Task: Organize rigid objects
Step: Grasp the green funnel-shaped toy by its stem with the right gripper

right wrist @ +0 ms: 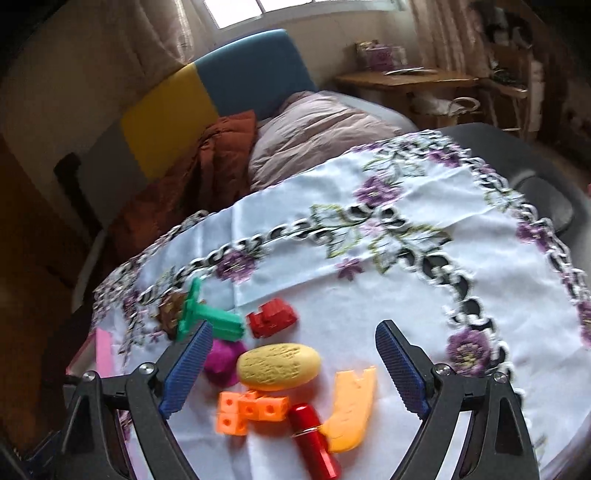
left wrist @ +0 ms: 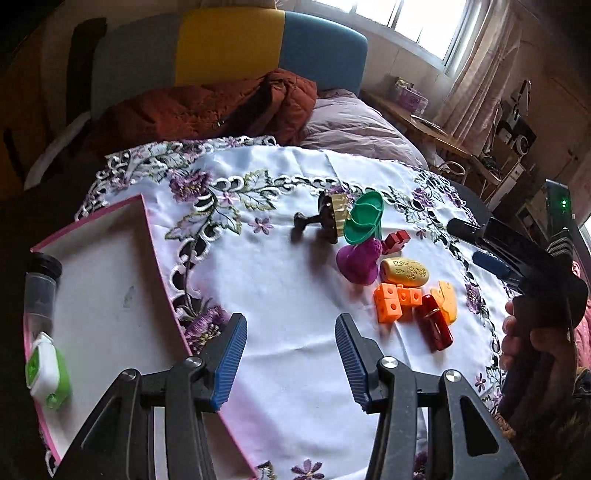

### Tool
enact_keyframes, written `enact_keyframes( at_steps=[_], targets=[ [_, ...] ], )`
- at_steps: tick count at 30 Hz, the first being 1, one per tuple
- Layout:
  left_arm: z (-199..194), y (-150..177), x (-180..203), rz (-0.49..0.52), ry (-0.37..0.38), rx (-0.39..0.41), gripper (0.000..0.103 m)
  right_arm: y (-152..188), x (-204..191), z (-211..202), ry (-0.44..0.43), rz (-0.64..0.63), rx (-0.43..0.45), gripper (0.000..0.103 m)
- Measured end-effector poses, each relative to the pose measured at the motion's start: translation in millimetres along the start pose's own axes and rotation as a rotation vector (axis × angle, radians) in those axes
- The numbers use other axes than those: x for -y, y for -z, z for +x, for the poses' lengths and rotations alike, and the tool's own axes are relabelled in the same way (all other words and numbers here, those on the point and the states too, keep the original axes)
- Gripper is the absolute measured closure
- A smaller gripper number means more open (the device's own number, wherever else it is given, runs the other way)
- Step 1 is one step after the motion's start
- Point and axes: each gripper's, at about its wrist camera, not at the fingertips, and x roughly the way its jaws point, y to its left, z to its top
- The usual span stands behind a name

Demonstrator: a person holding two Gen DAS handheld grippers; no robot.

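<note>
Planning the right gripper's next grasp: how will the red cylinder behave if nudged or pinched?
The red cylinder lies on its side, so a sideways nudge probably rolls it. Its glossy surface may slip between pads. It touches the orange cubes, which would likely shift too.

A white embroidered tablecloth (left wrist: 280, 280) is covering the bench; a pink-rimmed tray (left wrist: 110, 280) is lying at nine o'clock, and a cluster of toys (left wrist: 399, 273) is resting toward three o'clock.

Setting: home bedroom. Beyond the jaws, a bed with a pink duvet (right wrist: 317, 133), rust quilt (left wrist: 207, 107) and yellow-blue headboard (left wrist: 269, 44). Curtained window (left wrist: 417, 22) and wooden desk (right wrist: 406, 79) farther right.
</note>
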Motion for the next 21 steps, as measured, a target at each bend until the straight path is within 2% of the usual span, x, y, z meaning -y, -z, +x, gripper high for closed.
enact_keyframes(
  at_steps=[4, 9, 13, 15, 17, 21],
  targets=[
    [0, 4, -2, 0.012, -0.005, -0.005, 0.052, 1, -22, 11, -0.069, -0.070, -0.054, 0.013],
    [-5, 9, -9, 0.000, 0.003, -0.009, 0.052, 2, -79, 34, -0.109, -0.375, -0.118, 0.014],
    [-11, 10, -18, -0.020, 0.010, -0.008, 0.052, 6, -105, 60, -0.097, -0.588, -0.194, 0.013],
    [-12, 10, -21, -0.029, 0.013, -0.008, 0.052, 8, -111, 70, -0.086, -0.661, -0.219, 0.009],
    [-12, 10, -25, -0.042, 0.014, -0.008, 0.052, 8, -115, 80, -0.082, -0.717, -0.236, 0.005],
    [-10, 10, -30, -0.064, 0.014, -0.018, 0.052, 9, -122, 95, -0.065, -0.785, -0.252, 0.005]
  ],
)
